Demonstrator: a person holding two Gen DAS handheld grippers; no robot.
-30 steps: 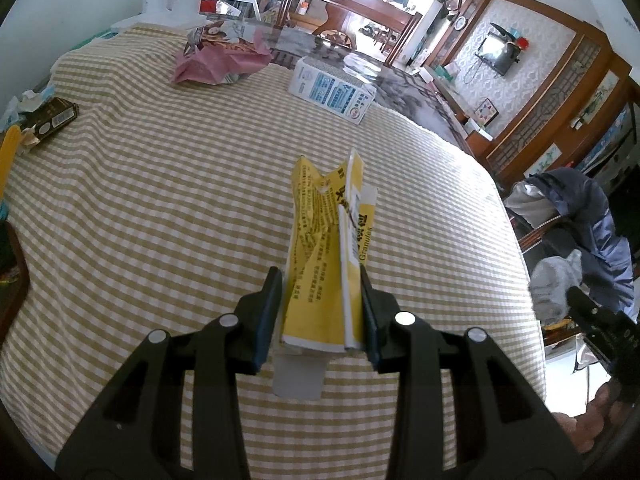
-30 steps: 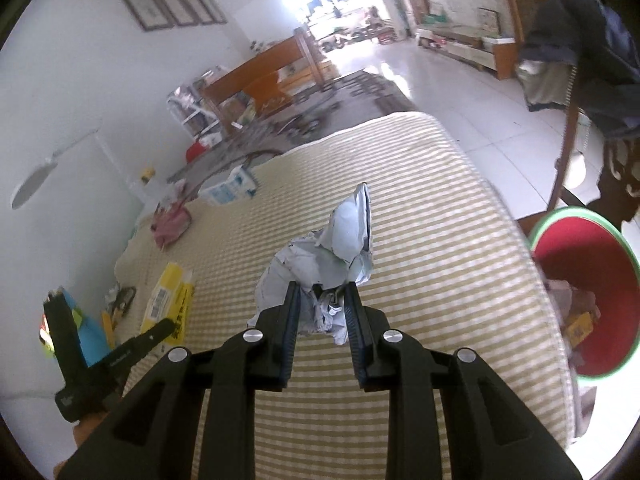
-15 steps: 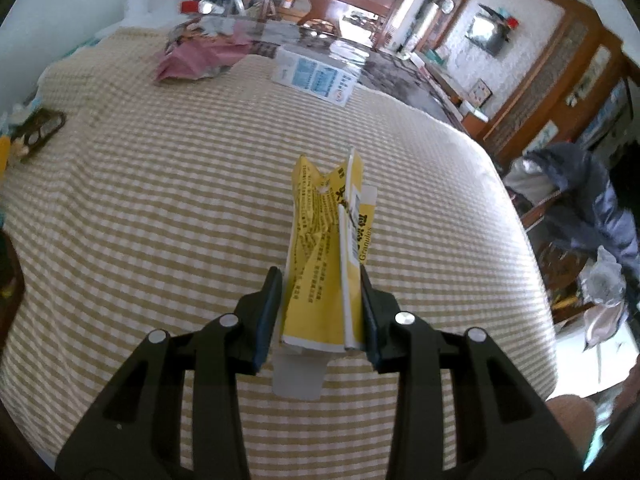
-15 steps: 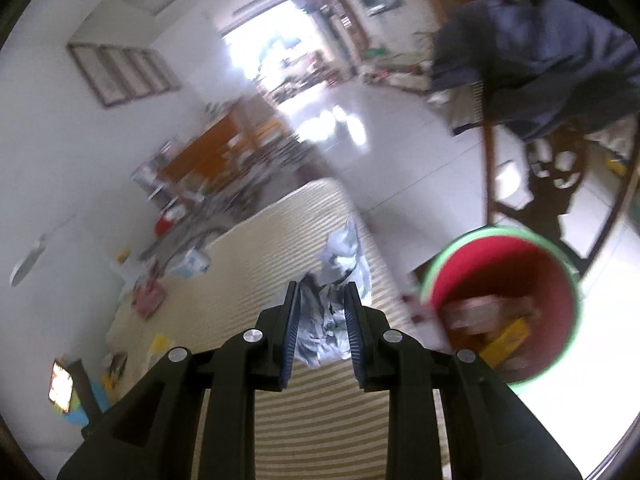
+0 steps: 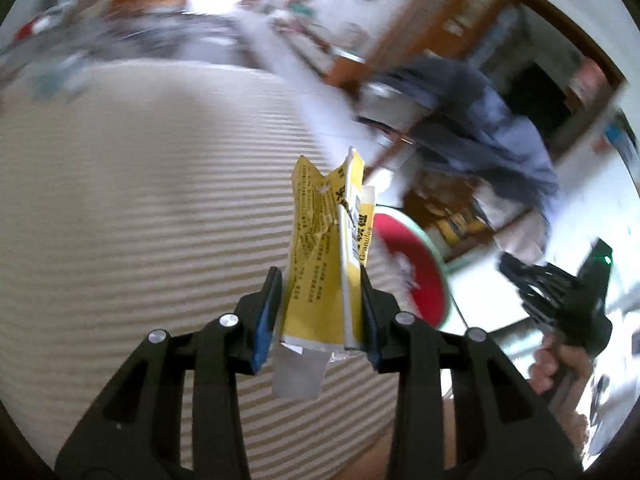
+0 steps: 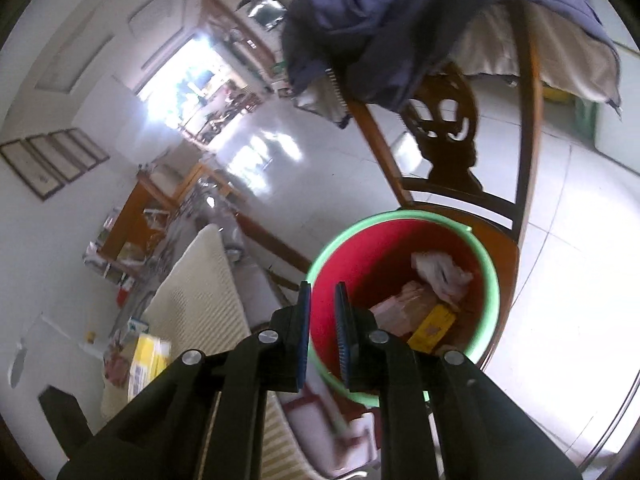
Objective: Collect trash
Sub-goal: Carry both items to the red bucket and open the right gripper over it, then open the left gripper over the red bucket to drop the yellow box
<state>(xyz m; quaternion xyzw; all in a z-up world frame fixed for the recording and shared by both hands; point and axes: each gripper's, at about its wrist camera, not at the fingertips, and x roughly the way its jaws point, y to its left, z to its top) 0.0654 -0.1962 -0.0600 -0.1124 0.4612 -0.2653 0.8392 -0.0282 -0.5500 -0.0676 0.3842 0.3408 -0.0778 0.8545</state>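
My left gripper [image 5: 320,300] is shut on a crumpled yellow packet [image 5: 328,248] and holds it above the checked tablecloth [image 5: 140,200], near the table's edge. The red bin with a green rim [image 5: 412,264] shows just past the packet. My right gripper [image 6: 322,300] is open and empty, with a narrow gap between its fingers, right over the near rim of the bin [image 6: 490,264]. Crumpled white paper [image 6: 440,272] and other trash lie inside the bin. The yellow packet [image 6: 146,356] also shows in the right wrist view at lower left.
A wooden chair [image 6: 452,160] with a dark blue jacket [image 6: 400,20] draped over it stands right behind the bin. The table edge [image 6: 224,280] runs left of the bin. The right gripper [image 5: 560,300] shows in the left wrist view at right.
The right gripper swung off the table over the bin and let go of the crumpled paper, which now lies in the bin. The left gripper moved with the yellow packet toward the bin.
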